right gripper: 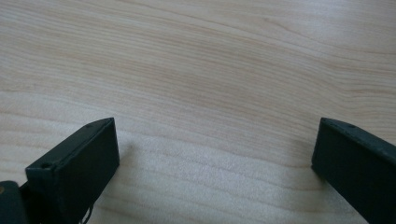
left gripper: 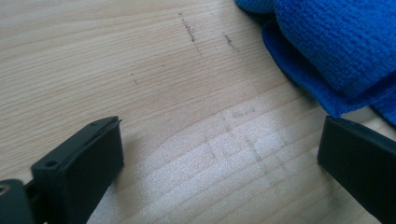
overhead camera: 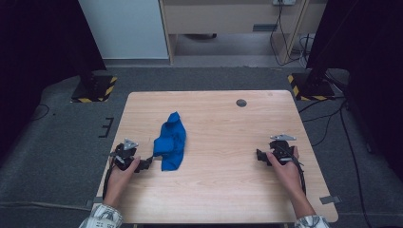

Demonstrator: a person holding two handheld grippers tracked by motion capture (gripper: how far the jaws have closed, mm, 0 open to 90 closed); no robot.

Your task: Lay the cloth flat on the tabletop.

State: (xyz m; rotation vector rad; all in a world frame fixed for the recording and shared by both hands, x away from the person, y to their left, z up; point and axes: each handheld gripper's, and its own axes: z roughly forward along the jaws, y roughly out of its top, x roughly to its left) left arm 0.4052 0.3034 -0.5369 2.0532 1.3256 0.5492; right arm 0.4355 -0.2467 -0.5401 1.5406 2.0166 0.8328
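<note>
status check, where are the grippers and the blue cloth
Left gripper open, low on the table, jaws right beside the blue cloth, not gripping. Right gripper open over bare wood, far from cloth. Nothing in the way.

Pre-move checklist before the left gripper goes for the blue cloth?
1. Left gripper jaws open, nothing between them: ok.
2. Blue cloth near the left gripper, its corner just ahead of one jaw: ok.
3. Cloth lies crumpled, not flat: not ok if a clean edge grab is wanted.
4. Right gripper open, over bare table, apart from the cloth: ok.
5. Cloth fully on the table, not over an edge: ok.
6. Anything under the cloth: cannot tell.
</note>
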